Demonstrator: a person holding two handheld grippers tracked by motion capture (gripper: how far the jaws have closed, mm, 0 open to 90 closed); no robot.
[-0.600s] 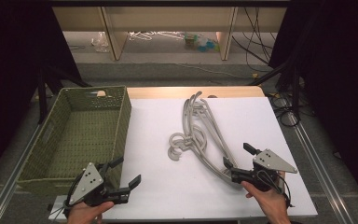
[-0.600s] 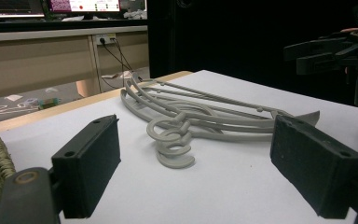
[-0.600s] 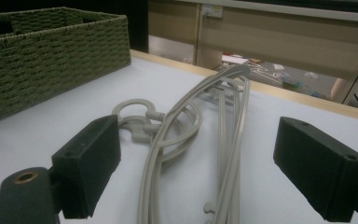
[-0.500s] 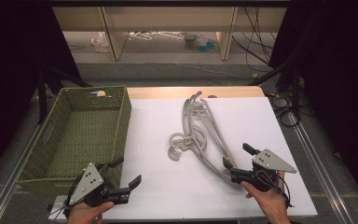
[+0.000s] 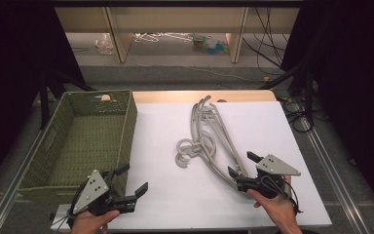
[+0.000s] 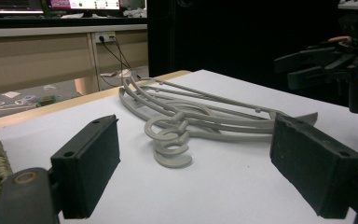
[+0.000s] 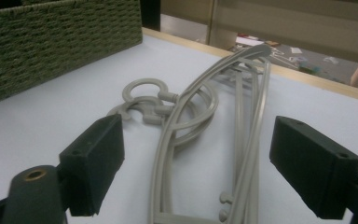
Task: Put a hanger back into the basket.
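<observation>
A loose stack of grey plastic hangers (image 5: 209,139) lies on the white table top (image 5: 175,195), hooks curled toward the middle. In the right gripper view the hangers (image 7: 200,135) run straight out between the wide-apart jaws. My right gripper (image 5: 241,165) stands open at the hangers' near end, almost touching it. At the table's front left my left gripper (image 5: 132,181) is open with nothing in it, beside the basket's near corner. The left gripper view shows the hangers (image 6: 186,119) farther off, with the right gripper (image 6: 303,65) beyond them at the upper right.
A green woven basket (image 5: 63,146) stands at the left of the table, its wall (image 7: 51,42) also showing in the right gripper view. Beyond the table are wooden shelf legs (image 5: 119,41), floor clutter and cables (image 5: 268,34). Black stands flank both sides.
</observation>
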